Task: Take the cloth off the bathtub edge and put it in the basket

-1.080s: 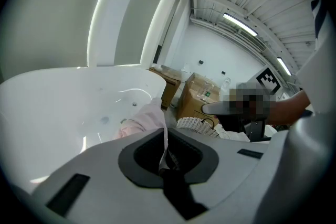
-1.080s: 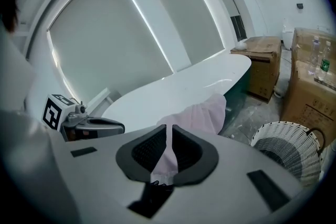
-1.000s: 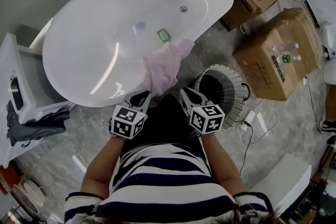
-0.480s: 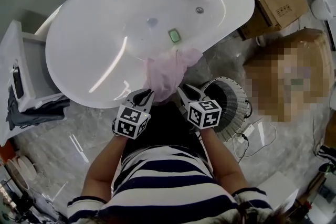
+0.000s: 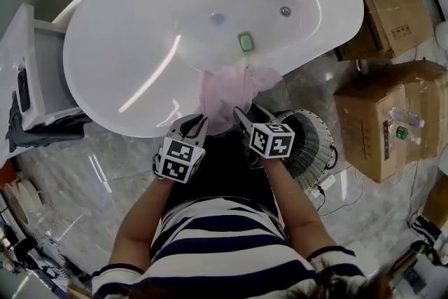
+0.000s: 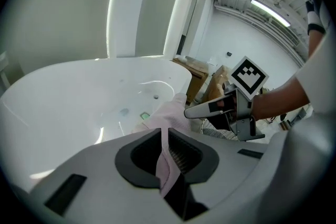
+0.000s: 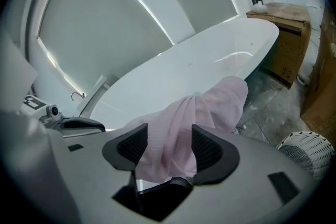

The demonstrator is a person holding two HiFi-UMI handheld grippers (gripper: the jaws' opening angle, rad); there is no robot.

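Observation:
A pale pink cloth (image 5: 231, 91) hangs over the near rim of the white bathtub (image 5: 140, 45). My left gripper (image 5: 198, 124) sits at the cloth's lower left edge, shut on a fold of the cloth (image 6: 164, 157). My right gripper (image 5: 243, 116) is at the lower right edge, its jaws opening. In the right gripper view the cloth (image 7: 202, 113) sags loosely between the right gripper's (image 7: 169, 136) spread pads. The white slatted basket (image 5: 311, 143) stands on the floor just right of the right gripper, partly hidden by it.
A small green item (image 5: 245, 42) and the drain (image 5: 285, 10) lie inside the tub. Two cardboard boxes (image 5: 385, 126) (image 5: 388, 3) stand to the right. A white cabinet (image 5: 35, 80) is on the left. Cables (image 5: 336, 185) trail past the basket on the marble floor.
The head view has swung, so the tub and boxes sit further right and lower. The right gripper has edged closer in on the cloth's hem. The left gripper stays at the hem.

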